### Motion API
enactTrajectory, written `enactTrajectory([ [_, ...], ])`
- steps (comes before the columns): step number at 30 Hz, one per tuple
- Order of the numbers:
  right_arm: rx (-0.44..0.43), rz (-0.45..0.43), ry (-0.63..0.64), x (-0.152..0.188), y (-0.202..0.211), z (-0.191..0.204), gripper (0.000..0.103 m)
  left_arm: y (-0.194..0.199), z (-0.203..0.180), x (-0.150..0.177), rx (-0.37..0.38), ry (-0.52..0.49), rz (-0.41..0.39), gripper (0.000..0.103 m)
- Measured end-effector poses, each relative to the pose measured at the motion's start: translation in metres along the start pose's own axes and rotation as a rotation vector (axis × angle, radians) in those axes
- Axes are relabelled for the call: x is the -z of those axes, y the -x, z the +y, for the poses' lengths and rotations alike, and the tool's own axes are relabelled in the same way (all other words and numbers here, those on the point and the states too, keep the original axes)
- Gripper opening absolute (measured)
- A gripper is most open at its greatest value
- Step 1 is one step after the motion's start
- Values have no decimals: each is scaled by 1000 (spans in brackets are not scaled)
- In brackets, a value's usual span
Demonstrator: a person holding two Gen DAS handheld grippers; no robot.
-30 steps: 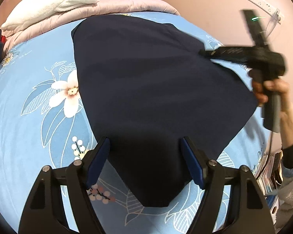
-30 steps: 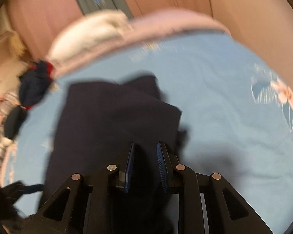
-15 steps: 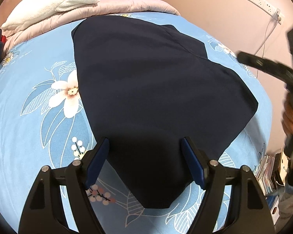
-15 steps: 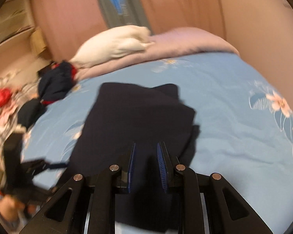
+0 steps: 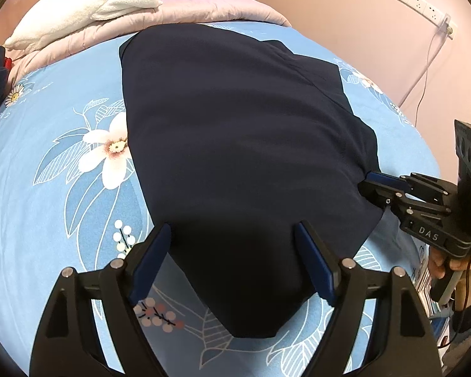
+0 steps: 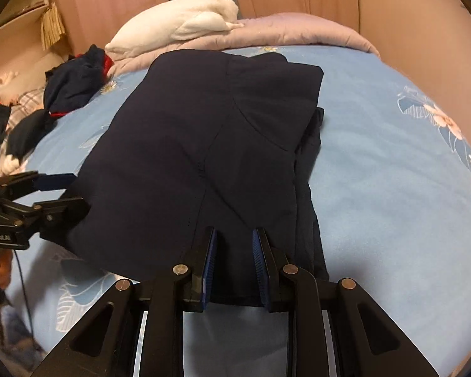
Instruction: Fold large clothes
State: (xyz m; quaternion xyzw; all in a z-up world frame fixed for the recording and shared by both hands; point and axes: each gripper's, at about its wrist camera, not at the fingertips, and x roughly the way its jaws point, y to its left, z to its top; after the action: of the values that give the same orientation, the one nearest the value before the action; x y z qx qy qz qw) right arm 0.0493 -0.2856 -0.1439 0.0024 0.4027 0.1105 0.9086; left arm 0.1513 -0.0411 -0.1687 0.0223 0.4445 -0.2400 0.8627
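On the blue flowered bedspread (image 5: 47, 207) the dark garment (image 5: 235, 144) lies spread out, partly folded, its near hem under both my tools. A second ago my right gripper (image 6: 234, 251) was up at the far right edge of the cloth; since then I have drawn it back to the near right corner, where it now sits low against the fabric. My left gripper (image 5: 232, 260) has not shifted, though its jaws are opening, standing wide to either side of the hem with nothing pinched. My right jaws stand narrowly apart over the edge; whether the pads press on cloth I cannot tell. I judge the last fold is laid and I am lining up both near corners for the next one.

From the left wrist I see the whole flat top of the garment, the white towel (image 5: 84, 0) on the pink quilt (image 5: 204, 6), and a wall socket strip (image 5: 414, 0). Only the right wrist shows the doubled layers along the garment's right side, the diagonal seam, and a heap of other clothes (image 6: 69, 81) beyond the bed's left edge.
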Motion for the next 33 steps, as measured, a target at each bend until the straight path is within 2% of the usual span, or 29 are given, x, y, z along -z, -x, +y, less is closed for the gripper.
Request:
enactTrajectory([
  [5,-45,11,-53,-5,0,-11,25,5,10,2,22,67,21,81],
  [8,-27,25,-38,-5,3,-8,25,9,11,5,26,92,29,81],
  [16,-21,25,-66,0,2,-8,25,31,9,25,52,91,-12,81],
  [20,-21,20,-74,1,2,-8,26,27,0,47,56,32,31,82],
  [24,-26,17,-79,2,2,-7,27,14,-8,48,-15,10,16,80],
  [26,-32,17,-85,1,2,-8,27,10,-4,44,-73,48,-30,81],
  [28,-41,16,-92,1,2,-10,27,8,1,44,-95,96,-65,82],
  [29,-44,15,-94,1,2,-10,27,7,3,46,-100,120,-71,81],
  [33,-62,16,-107,2,0,-10,27,11,-1,58,-220,152,-83,78],
])
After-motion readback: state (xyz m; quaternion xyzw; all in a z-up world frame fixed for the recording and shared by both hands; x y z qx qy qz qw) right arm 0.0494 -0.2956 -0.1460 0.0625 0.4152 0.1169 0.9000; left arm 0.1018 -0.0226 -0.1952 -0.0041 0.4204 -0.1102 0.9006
